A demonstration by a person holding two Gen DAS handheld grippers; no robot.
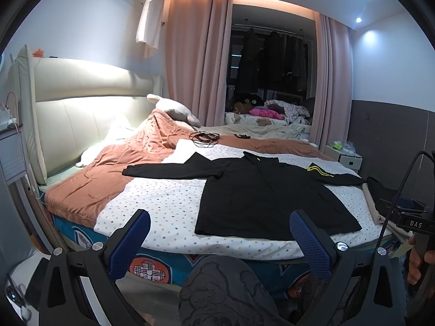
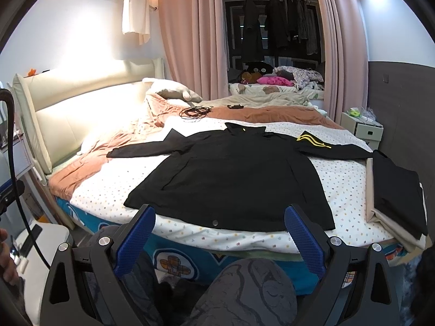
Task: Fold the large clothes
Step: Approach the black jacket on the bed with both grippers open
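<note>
Both grippers are black frames with 2 fingers each, faced with blue textured pads. Round silver screws sit at the finger pivots. The right gripper, seen from the left wrist, bears white letters "DAS" and a thin black cable. Bare fingers wrap its handle. Grey patterned trousers cover the knees.

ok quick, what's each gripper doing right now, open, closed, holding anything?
Left gripper: open, fingers wide apart, holding nothing, short of the black jacket.
Right gripper: open, holding nothing, at the jacket's near hem.
</note>
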